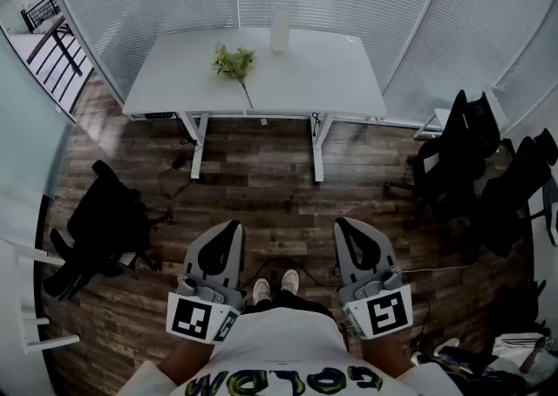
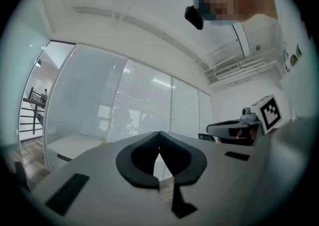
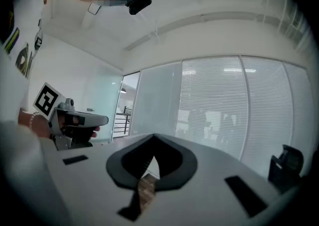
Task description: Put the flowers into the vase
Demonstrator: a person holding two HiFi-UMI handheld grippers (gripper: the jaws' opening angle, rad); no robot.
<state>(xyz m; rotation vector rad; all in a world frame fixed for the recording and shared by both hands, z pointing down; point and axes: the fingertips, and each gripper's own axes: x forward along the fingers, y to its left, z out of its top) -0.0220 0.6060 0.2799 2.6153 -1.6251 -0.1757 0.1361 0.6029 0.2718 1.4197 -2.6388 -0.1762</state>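
Closest to the lens, a white shirt (image 1: 270, 352) with lettering fills the bottom edge. The person's forearms (image 1: 186, 361) reach out from either side of it, holding both tools level and pointing toward the table (image 1: 331, 80).

On the left gripper (image 1: 230, 230) the jaws are pressed together at the tips with nothing between them. Its own view shows only a sliver of background through the gap behind the tips. On the right gripper (image 1: 343, 227) the jaws are closed the same way and also empty. The two are held side by side and apart, well short of the table. The person's pale shoes (image 1: 275, 283) stand between them on the wood floor (image 1: 261, 202).

The flowers (image 1: 233, 62) lie flat on the table, left of its middle, with the stem running toward the near edge. The vase (image 1: 279, 30) stands upright at the table's far edge, just right of the flowers and apart from them. It looks pale and translucent, though it is too small to be sure. Black chairs (image 1: 453, 159) stand to the right of the table.
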